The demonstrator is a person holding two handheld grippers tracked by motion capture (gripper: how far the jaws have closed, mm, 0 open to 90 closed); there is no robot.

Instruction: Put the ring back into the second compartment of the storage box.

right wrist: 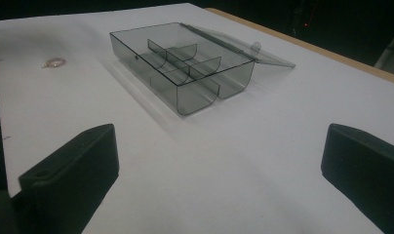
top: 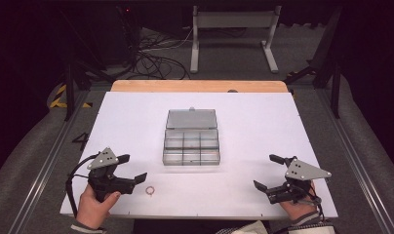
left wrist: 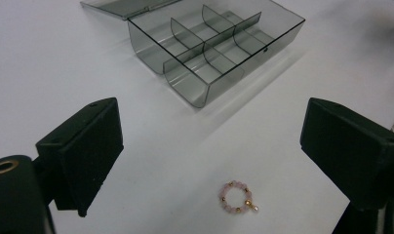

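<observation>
A smoky clear plastic organiser box (top: 191, 146) sits mid-table, its lid (top: 191, 118) folded back flat, and its divided compartments look empty (left wrist: 212, 48) (right wrist: 185, 63). A small pink bead ring with gold bits (top: 150, 190) lies on the white sheet near the front edge, just right of my left gripper (top: 131, 168). In the left gripper view the bead ring (left wrist: 238, 197) lies between and just ahead of the wide-apart jaws. My left gripper is open and holds nothing. My right gripper (top: 265, 171) stands open at the front right, empty, facing the box; the ring (right wrist: 53, 62) shows far off.
The white sheet (top: 253, 126) covers a wooden table whose bare edge (top: 200, 86) shows at the back. Beyond it stand a grey metal frame (top: 232, 34) and loose cables on the floor. Metal rails run along both sides of the table.
</observation>
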